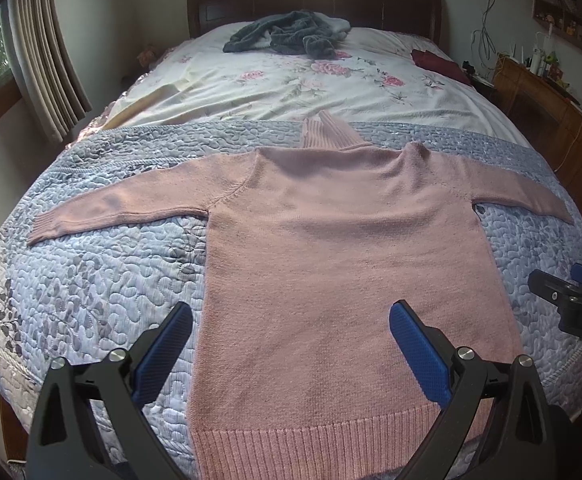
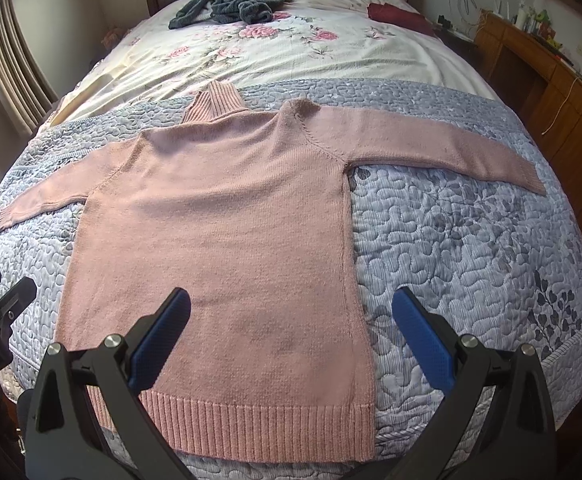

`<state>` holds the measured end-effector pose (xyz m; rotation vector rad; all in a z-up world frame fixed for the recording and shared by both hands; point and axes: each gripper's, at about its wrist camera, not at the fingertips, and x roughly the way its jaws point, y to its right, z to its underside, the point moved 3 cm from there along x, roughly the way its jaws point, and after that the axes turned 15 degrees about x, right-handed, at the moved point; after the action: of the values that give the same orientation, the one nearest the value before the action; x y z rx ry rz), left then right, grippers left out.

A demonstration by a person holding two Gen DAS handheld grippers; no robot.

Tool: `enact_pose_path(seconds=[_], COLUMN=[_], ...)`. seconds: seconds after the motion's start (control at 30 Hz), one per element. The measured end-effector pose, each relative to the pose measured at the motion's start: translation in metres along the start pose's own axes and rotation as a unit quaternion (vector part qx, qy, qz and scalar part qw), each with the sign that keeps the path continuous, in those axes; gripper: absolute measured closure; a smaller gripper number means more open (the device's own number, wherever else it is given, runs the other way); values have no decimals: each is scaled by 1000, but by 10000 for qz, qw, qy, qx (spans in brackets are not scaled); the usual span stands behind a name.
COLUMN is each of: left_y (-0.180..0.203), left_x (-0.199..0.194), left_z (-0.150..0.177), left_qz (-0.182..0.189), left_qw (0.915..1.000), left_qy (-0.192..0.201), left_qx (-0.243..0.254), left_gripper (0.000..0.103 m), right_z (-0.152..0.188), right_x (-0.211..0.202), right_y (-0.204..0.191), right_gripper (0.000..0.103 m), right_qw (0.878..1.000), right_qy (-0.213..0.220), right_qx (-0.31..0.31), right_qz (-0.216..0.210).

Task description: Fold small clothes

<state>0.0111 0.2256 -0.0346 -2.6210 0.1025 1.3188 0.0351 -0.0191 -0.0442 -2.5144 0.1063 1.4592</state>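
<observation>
A pink knit turtleneck sweater (image 1: 331, 248) (image 2: 219, 220) lies flat on the blue-grey quilt (image 1: 91, 280) (image 2: 471, 260), sleeves spread to both sides, ribbed hem toward me. My left gripper (image 1: 291, 320) is open above the hem's left part, one blue pad over the quilt, the other over the sweater. My right gripper (image 2: 291, 308) hangs open over the hem's right side, straddling the sweater's right edge. Neither holds anything. The right gripper (image 1: 571, 296) also shows at the right edge of the left wrist view, and the left gripper (image 2: 3, 304) at the left edge of the right wrist view.
A dark grey fuzzy garment (image 1: 287, 36) (image 2: 231, 4) and a dark red cloth (image 1: 439, 62) (image 2: 399, 14) lie near the headboard on the floral sheet (image 1: 291, 88). A wooden cabinet (image 1: 551, 100) stands right of the bed, curtains (image 1: 43, 60) left.
</observation>
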Motion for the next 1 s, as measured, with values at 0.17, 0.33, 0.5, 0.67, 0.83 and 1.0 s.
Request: enact_pose_path(seconds=[0.17, 0.33, 0.5, 0.67, 0.83, 1.0], left_y=[15, 53, 103, 143, 165, 171], left_x=[32, 66, 98, 125, 163, 184], left_z=[-36, -98, -157, -198, -224, -232], left_qz=[110, 208, 350, 552, 797, 736], left_qw=[9999, 9995, 9985, 9970, 9966, 9973], left_qy=[31, 187, 318, 442, 181, 67], left_qx=[-21, 126, 278, 318, 73, 9], left_gripper=[4, 4, 4, 4, 4, 4], right_z=[-51, -126, -186, -212, -218, -224], right_x=[25, 67, 113, 147, 175, 195], right_y=[52, 147, 254, 340, 394, 417], right_gripper=[3, 3, 3, 4, 11, 14], right_qw=[9995, 9936, 9772, 9530, 9297, 9211], right_qy=[33, -120, -466, -739, -1006, -1151], right_qx=[262, 981, 1878, 2735, 3462, 3650], right_qz=[178, 550, 873, 1074, 751, 709])
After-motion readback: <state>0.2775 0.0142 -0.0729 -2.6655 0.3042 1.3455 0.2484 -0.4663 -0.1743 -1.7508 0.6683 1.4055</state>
